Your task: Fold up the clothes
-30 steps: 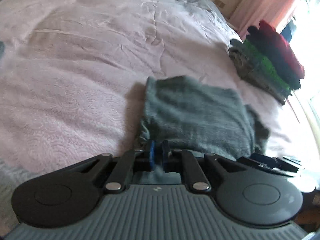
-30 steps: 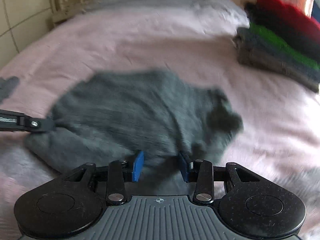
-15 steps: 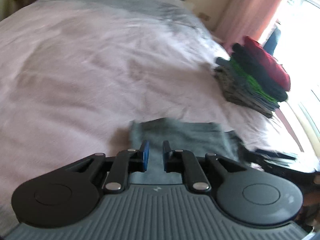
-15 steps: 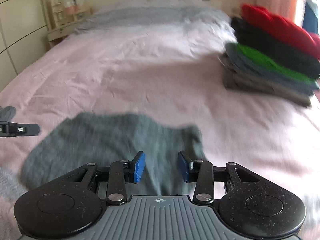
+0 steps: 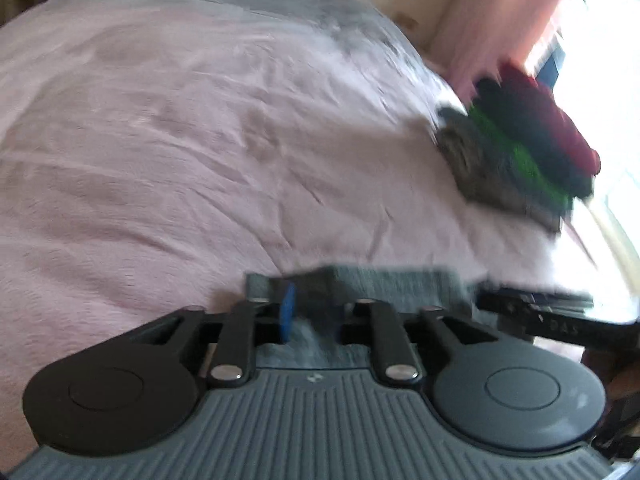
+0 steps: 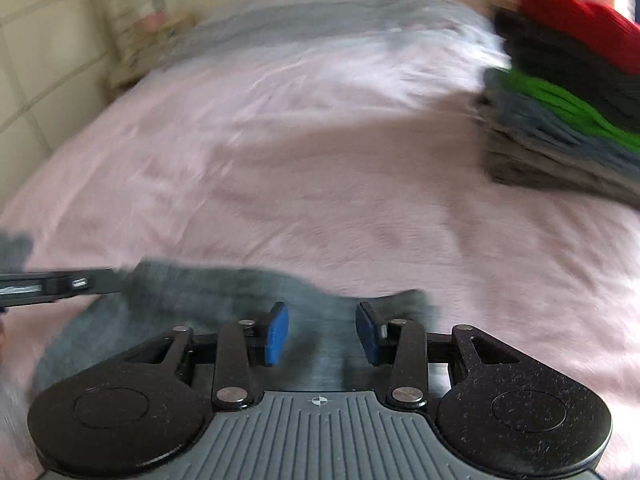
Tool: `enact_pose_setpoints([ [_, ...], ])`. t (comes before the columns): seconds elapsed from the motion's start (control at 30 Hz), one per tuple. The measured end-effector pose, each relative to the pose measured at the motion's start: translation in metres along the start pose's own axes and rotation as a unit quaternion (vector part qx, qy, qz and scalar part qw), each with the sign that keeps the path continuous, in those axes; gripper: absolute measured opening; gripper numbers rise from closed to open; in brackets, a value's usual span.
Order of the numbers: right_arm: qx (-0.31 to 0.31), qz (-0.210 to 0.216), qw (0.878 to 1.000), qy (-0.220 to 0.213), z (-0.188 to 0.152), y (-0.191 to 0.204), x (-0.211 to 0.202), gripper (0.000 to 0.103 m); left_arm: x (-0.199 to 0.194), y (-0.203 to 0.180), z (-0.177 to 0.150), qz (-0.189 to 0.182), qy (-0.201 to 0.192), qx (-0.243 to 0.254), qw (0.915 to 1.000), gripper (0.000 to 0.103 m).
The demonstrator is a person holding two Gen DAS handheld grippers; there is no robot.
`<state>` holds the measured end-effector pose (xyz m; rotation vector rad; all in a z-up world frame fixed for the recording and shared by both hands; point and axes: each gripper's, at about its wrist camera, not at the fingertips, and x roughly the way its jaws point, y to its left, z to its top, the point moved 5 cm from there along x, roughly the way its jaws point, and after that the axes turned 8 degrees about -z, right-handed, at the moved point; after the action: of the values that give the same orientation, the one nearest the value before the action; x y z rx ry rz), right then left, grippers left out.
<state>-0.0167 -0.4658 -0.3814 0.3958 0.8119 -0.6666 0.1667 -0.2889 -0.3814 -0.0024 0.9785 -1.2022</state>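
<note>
Left gripper (image 5: 312, 314): blue-padded fingers parted, with a ridge of the grey garment (image 5: 384, 284) standing between them; the right pad is hidden by cloth, so whether the pads grip the fabric cannot be told. Right gripper (image 6: 322, 332): blue pads set wide apart over the same garment (image 6: 224, 292), nothing between them but the cloth lying below. The garment is a soft, fuzzy knit of dark grey, folded to a rough rectangle with a straight far edge, lying at the near edge of the bed. In the right wrist view the black tip of the left gripper (image 6: 60, 284) reaches its left end; in the left wrist view the right gripper (image 5: 552, 316) lies at its right end.

Surface: a pale pink bedspread (image 5: 200, 152), matte and finely creased, with a grey blanket (image 5: 248, 0) across the far end. At the far right sits a stack of folded clothes (image 6: 560, 112): brownish grey at the bottom, then grey, bright green, black, and red on top. Room: a pink curtain (image 5: 500, 12) beside a bright window at the right, a cream panelled wall (image 6: 44, 52) at the left. Both views are motion-blurred.
</note>
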Motion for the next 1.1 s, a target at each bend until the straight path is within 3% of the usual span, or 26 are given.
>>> enact_pose_setpoints([
  [0.13,0.098,0.007,0.994,0.04,0.006,-0.044,0.016,0.053,0.001,0.035,0.011,-0.004,0.006,-0.092,0.9957,0.028],
  [0.27,0.187,0.045,0.978,0.08,0.007,-0.072,0.039,0.053,0.023,0.058,0.005,-0.052,0.036,-0.19,0.9796,0.029],
  [0.3,0.201,0.058,0.974,0.082,0.007,-0.075,0.043,0.047,0.027,0.062,0.003,-0.064,0.041,-0.208,0.9753,0.025],
  [0.33,0.202,0.065,0.974,0.083,0.009,-0.075,0.044,0.032,0.031,0.065,0.002,-0.073,0.044,-0.223,0.9711,0.023],
  [0.37,0.205,0.072,0.973,0.083,0.01,-0.076,0.046,0.009,0.032,0.069,0.001,-0.077,0.043,-0.231,0.9689,0.011],
  [0.4,0.209,0.073,0.972,0.081,0.011,-0.077,0.045,0.009,0.033,0.072,0.001,-0.08,0.041,-0.24,0.9666,0.001],
  [0.43,0.204,0.073,0.974,0.07,0.013,-0.077,0.041,0.008,0.034,0.075,0.002,-0.083,0.037,-0.245,0.9652,0.001],
  [0.57,0.187,0.068,0.98,0.028,0.019,-0.078,0.026,0.007,0.021,0.071,0.007,-0.089,0.008,-0.22,0.9714,0.001],
  [0.77,0.166,0.044,0.985,0.015,0.018,-0.071,0.037,0.007,0.022,0.066,0.009,-0.073,-0.012,-0.193,0.9784,0.001],
  [0.87,0.16,0.04,0.986,-0.015,0.023,-0.067,0.031,0.007,0.017,0.061,0.013,-0.071,-0.039,-0.18,0.9803,0.001],
  [0.93,0.149,0.036,0.988,-0.021,0.026,-0.065,0.029,0.007,0.021,0.061,0.01,-0.058,-0.027,-0.169,0.9836,0.001],
  [1.1,0.124,0.017,0.992,0.027,0.022,-0.058,0.044,0.008,0.033,0.059,0.003,-0.019,0.008,-0.143,0.9895,0.006],
])
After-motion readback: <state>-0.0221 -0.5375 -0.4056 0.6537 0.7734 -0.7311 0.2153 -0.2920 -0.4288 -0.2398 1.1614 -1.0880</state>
